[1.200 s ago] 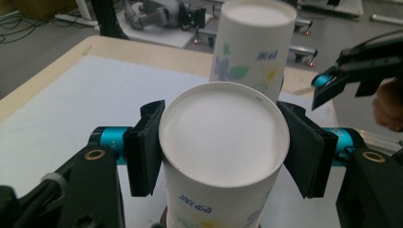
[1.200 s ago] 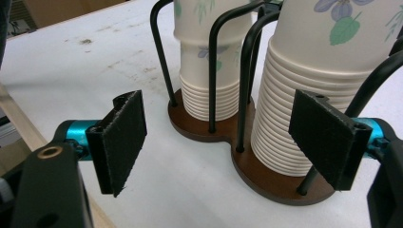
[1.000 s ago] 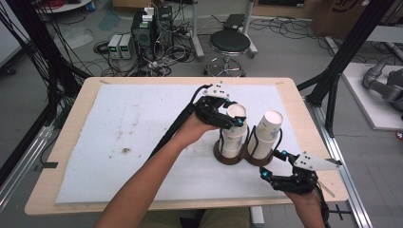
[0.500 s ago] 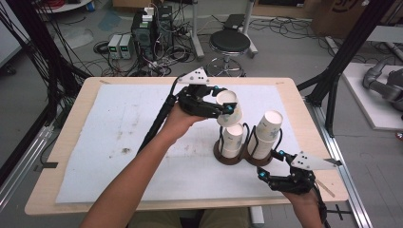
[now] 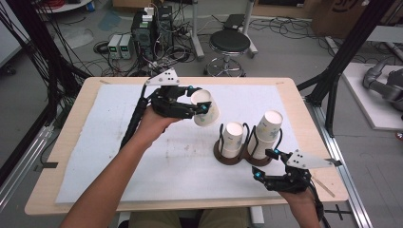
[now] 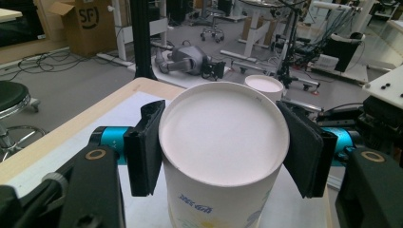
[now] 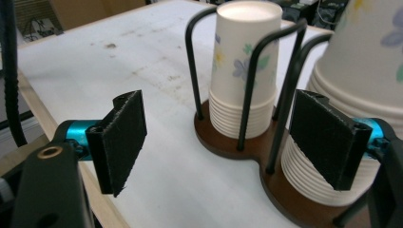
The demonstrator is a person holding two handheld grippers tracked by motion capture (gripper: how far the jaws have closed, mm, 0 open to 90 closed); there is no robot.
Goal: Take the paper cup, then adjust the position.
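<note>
My left gripper [image 5: 202, 108] is shut on an upside-down white paper cup [image 5: 205, 107] with a flower print, held in the air above the white mat, up and left of the holder. In the left gripper view both pads clamp the paper cup [image 6: 223, 156], one on each side. A dark wooden two-slot cup holder [image 5: 228, 158] with black wire posts carries a stack of cups [image 5: 233, 139] on the left and a taller stack [image 5: 267, 132] on the right. My right gripper [image 5: 267, 165] stands open just in front of the holder [image 7: 237, 145], with nothing between its pads.
A white mat [image 5: 119, 137] covers most of the wooden table [image 5: 71, 123]. Beyond the table stand a black stool [image 5: 230, 43], electronics boxes [image 5: 147, 26] and cables on the floor. A black frame post [image 5: 340, 71] rises at the table's right.
The left gripper lifted one cup off the left stack and carried it up and to the left, away from the holder. The right gripper stayed in place, open.
</note>
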